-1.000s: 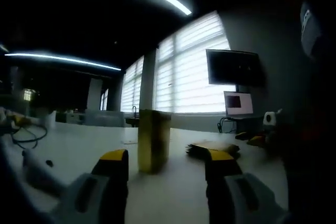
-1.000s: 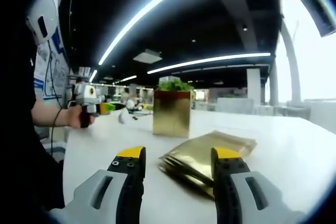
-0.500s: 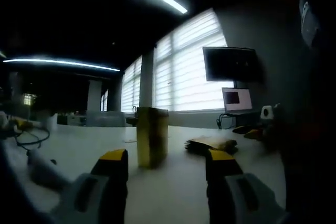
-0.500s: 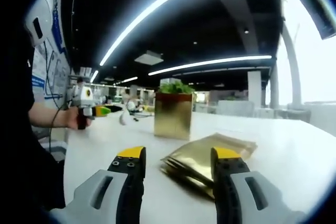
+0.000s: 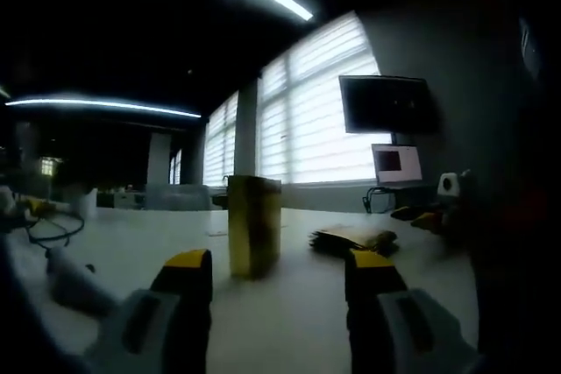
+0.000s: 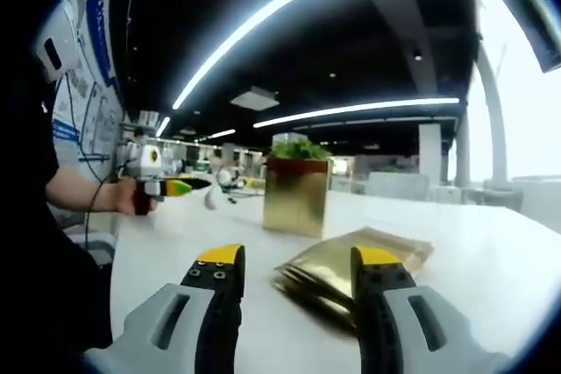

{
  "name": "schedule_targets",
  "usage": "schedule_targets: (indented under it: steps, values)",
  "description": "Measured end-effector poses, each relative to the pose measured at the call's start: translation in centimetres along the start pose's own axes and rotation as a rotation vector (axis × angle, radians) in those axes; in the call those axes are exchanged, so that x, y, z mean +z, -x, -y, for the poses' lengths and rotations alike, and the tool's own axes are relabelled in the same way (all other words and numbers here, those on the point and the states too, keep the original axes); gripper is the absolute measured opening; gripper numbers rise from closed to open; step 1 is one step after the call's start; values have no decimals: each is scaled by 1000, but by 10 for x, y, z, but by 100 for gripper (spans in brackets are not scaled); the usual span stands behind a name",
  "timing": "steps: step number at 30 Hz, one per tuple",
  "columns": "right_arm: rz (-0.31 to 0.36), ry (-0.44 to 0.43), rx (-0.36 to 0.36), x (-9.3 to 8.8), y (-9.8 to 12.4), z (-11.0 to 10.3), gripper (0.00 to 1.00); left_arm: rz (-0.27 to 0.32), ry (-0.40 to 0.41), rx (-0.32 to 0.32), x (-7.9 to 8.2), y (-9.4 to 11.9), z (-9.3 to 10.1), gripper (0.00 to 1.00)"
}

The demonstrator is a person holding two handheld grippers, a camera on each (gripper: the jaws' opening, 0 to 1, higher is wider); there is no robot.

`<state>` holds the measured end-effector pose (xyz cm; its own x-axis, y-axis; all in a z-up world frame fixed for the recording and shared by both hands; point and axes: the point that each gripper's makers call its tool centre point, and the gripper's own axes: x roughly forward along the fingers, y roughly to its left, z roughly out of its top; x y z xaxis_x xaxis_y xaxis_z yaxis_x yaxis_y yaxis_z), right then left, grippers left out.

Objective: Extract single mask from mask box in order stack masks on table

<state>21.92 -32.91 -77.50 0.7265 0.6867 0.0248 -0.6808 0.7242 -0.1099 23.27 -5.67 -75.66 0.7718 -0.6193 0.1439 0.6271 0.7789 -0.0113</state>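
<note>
In the right gripper view the right tongs [image 6: 296,273] rise from below, level and pointing across the white table [image 6: 491,269], jaws spread with nothing between them. The gold box [image 6: 298,197], upright on the table, serves as landmark; green leaves [image 6: 298,148] show at its top. The stack of flat gold mask packets [image 6: 337,264] lies on the table in front of the box and a little to its right, nearer the right tongs, partly hidden behind the right jaw. Well left of the box, a person's hand [image 6: 131,194] grips the left tongs [image 6: 180,187] by the handle, forearm coming in level from the left edge; the yellow tips point toward the box, but whether they are spread cannot be told in this view

In the left gripper view, dim, the left tongs [image 5: 279,276] also rise from below, held low and level over the table [image 5: 289,313], jaws spread and empty. The box [image 5: 254,225] stands ahead between the jaws, nearer the left one. The stack [image 5: 351,239] lies just right of the box. Far left of the box a cable [image 5: 48,232] loops on the table. Beyond the stack a monitor [image 5: 386,104] hangs beside the windows [image 5: 302,120]
</note>
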Motion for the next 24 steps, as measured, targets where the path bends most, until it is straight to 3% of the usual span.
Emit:
schedule_targets:
  steps: [24]
  values:
    - [17,-20,3,0,2,6,45,-2,16,-4,0,2,7,63]
